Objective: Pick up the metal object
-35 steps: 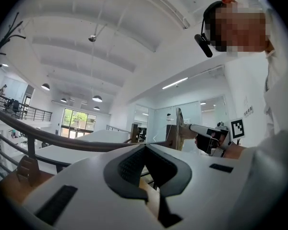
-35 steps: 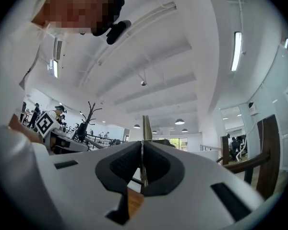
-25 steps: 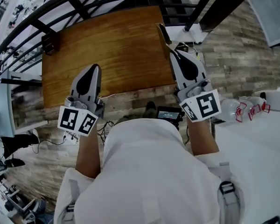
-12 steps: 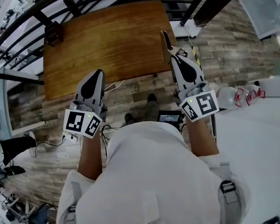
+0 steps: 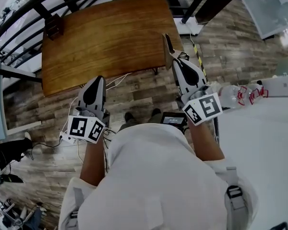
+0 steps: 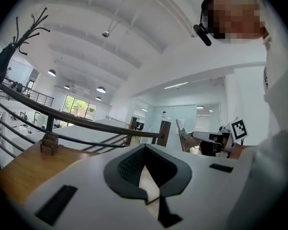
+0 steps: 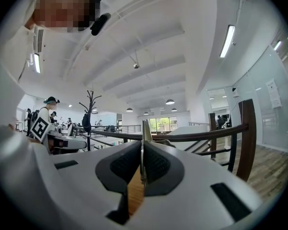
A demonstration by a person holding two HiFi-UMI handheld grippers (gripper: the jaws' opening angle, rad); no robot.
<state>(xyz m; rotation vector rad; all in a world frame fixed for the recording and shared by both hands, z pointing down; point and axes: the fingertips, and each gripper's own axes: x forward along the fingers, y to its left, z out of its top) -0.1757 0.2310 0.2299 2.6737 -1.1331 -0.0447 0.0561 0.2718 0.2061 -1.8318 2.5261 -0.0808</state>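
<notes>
Far left on the wooden table [image 5: 105, 42], a small wooden block [image 5: 54, 28] stands at the far left corner, close to the dark railing [image 5: 19, 8] that runs behind the table.

Your left gripper [image 5: 97, 80] hangs over the plank floor [image 5: 144, 87], just off the table's near edge. It points level toward the table. In the left gripper view its jaws come together at the tip, and nothing is between them. That view also shows the block [image 6: 49, 143] on the wood with the railing [image 6: 77, 119] beyond it. The marker cube [image 5: 85, 128] sits at the near end of this gripper, just ahead of your hand.

Between your two forearms, near your body, there is a small screen device [image 5: 174, 120].

Your right gripper [image 5: 175, 61] is clamped on the metal object [image 5: 167, 43], a thin flat strip. The strip stands on edge between the pads and sticks out past the tip, pointing away from you. In the head view it lines up with the table's right edge. The right gripper view shows the jaws closed tight on the strip [image 7: 145, 131], with almost no gap, and the railing [image 7: 197, 137] behind it.

Furthest right, a white table [image 5: 259, 138] carries clear plastic bottles [image 5: 230, 96] at its far end.
</notes>
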